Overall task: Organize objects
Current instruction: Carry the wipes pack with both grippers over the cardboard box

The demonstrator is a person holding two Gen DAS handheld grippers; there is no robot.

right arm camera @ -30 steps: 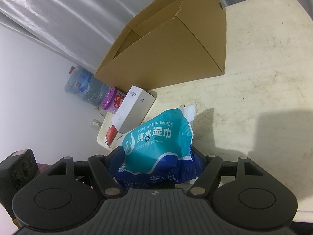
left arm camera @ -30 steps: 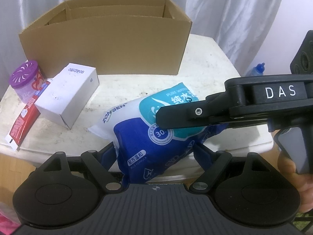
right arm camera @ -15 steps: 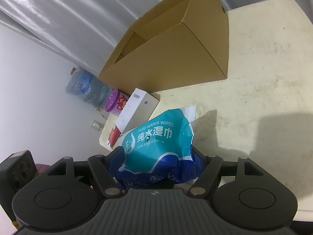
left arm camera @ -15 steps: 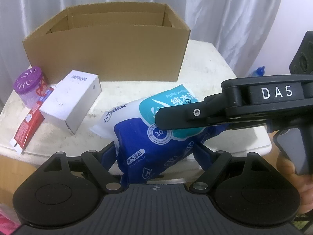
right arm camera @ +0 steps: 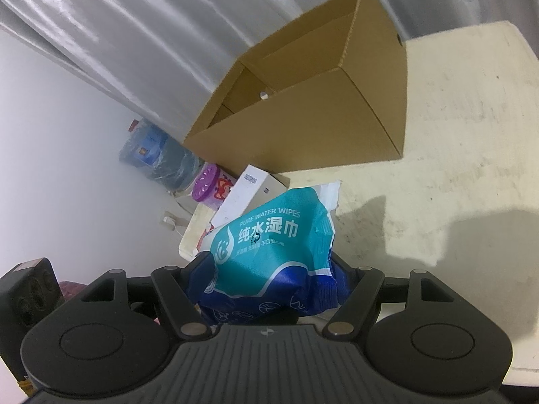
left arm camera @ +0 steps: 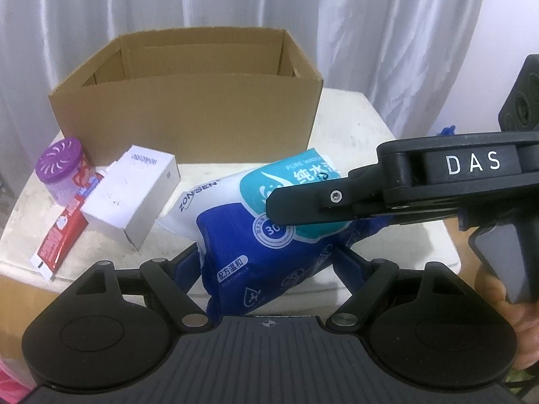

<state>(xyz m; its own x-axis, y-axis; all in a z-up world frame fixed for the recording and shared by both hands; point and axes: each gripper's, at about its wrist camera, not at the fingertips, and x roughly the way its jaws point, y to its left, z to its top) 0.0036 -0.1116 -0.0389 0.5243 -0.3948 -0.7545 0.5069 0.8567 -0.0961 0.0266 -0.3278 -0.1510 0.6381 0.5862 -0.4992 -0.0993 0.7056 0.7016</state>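
A blue and teal wet wipes pack (left arm camera: pixel 266 235) is held above the near edge of the table, gripped from both sides. My left gripper (left arm camera: pixel 269 262) is shut on its lower end. My right gripper (right arm camera: pixel 269 269) is shut on the same pack (right arm camera: pixel 269 252); its black finger (left arm camera: pixel 320 202) crosses over the pack in the left wrist view. An open empty cardboard box (left arm camera: pixel 188 101) stands at the back of the table, also in the right wrist view (right arm camera: pixel 320 118).
A white carton (left arm camera: pixel 131 195), a purple-lidded air freshener (left arm camera: pixel 64 168) and a red tube (left arm camera: pixel 60 235) lie left of the pack on the white table (left arm camera: pixel 353 128). A water jug (right arm camera: pixel 158 158) stands on the floor beyond the table.
Both grippers have lifted with the wipes pack; the box and table objects sit lower in view and the box's inside shows more.
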